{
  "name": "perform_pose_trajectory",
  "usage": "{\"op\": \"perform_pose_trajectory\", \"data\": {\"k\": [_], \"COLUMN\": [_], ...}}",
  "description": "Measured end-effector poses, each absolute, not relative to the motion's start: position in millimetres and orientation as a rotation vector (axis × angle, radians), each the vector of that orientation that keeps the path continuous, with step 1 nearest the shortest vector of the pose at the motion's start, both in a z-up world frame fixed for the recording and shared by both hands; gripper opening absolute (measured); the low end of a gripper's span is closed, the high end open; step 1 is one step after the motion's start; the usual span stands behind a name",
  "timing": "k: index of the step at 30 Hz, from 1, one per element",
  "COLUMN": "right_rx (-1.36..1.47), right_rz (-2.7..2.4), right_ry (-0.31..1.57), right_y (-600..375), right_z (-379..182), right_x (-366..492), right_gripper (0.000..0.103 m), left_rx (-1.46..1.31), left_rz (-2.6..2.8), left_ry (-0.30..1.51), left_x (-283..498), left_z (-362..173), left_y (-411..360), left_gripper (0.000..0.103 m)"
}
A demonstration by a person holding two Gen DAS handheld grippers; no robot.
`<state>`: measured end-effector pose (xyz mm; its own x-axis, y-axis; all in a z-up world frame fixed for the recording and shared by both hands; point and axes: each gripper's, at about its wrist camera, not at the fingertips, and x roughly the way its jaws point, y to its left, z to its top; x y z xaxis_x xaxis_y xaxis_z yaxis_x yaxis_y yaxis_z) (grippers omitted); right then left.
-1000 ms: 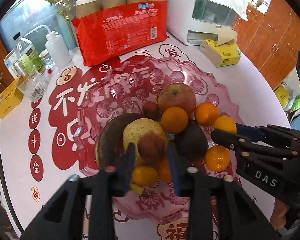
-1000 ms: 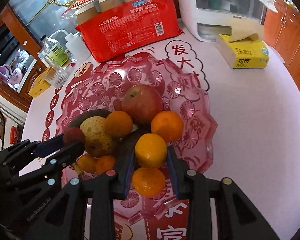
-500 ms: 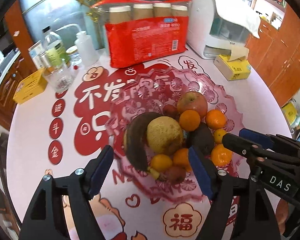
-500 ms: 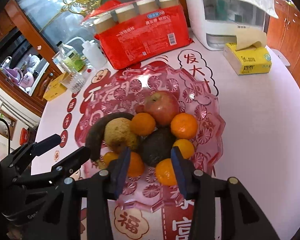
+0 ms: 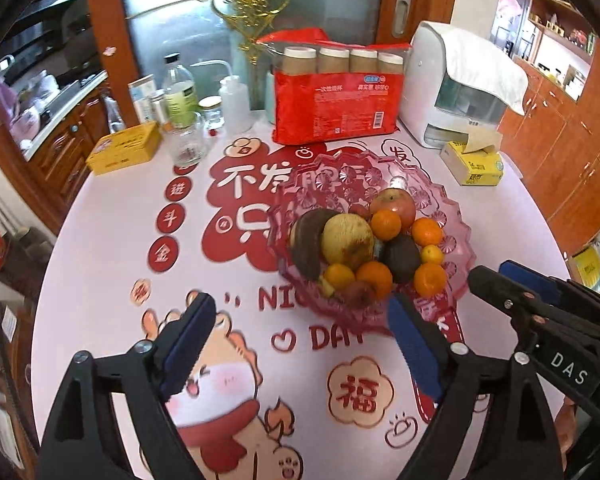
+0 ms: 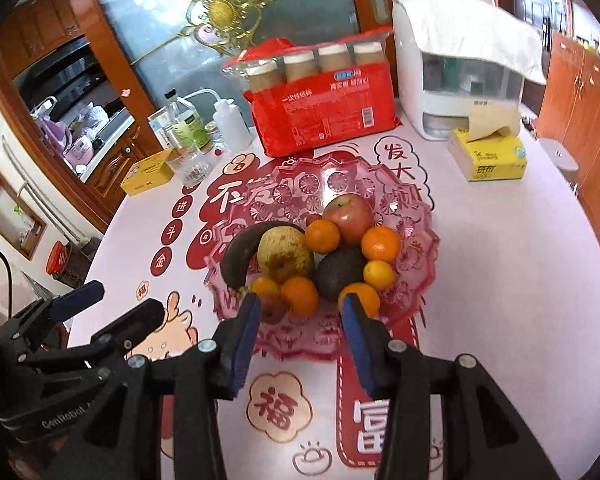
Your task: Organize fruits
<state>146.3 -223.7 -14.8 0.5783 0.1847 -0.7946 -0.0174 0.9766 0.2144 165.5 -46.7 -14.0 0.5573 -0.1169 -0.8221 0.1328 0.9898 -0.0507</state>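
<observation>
Both hand-held grippers have withdrawn from the fruit bowl (image 5: 452,216): left hand-held gripper (image 5: 296,344) jaws just opened wide, empty; right hand-held gripper (image 6: 300,332) part-open, empty; fruit appears sorted

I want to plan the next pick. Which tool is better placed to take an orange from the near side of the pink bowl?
Probably the right tool: its open jaws already frame the near orange in the pink bowl. The left tool is open wide but sits over the tablecloth, short of the bowl.

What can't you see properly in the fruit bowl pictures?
- Small red fruit, right wrist view: partly hidden behind the right gripper's finger; kind unclear.
- Another small dark red fruit, left wrist view: mostly hidden behind the apple.
- Bowl bottom: covered by piled fruit in both views.
</observation>
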Motion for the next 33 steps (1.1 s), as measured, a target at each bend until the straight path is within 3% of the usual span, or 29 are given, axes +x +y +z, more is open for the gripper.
{"op": "perform_pose_trajectory", "data": {"k": [4,9,22,33], "right_rx": [0.185,0.183,0.115,0.126], "right_rz": [0.131,0.122,0.119,0.125], "right_ry": [0.929,0.889,0.845,0.881], "right_y": [-225,-226,-212,-208], "right_z": [-6,-1,22,14], "right_x": [114,67,-39,-63], "right_gripper": [0.045,0.06,0.061,0.067], "left_rx": [0.008,-0.005,-0.046,-0.024], "left_rz": [-0.148,-0.142,-0.079,-0.038], "left_ry": [0.94,0.916,0.932,0.964], "left_x": [133,80,-17,-39], "left_z": [-5,3,12,6], "left_y": [-44,-40,-31,-30], "left_gripper": [0.097,0.1,0.1,0.1]}}
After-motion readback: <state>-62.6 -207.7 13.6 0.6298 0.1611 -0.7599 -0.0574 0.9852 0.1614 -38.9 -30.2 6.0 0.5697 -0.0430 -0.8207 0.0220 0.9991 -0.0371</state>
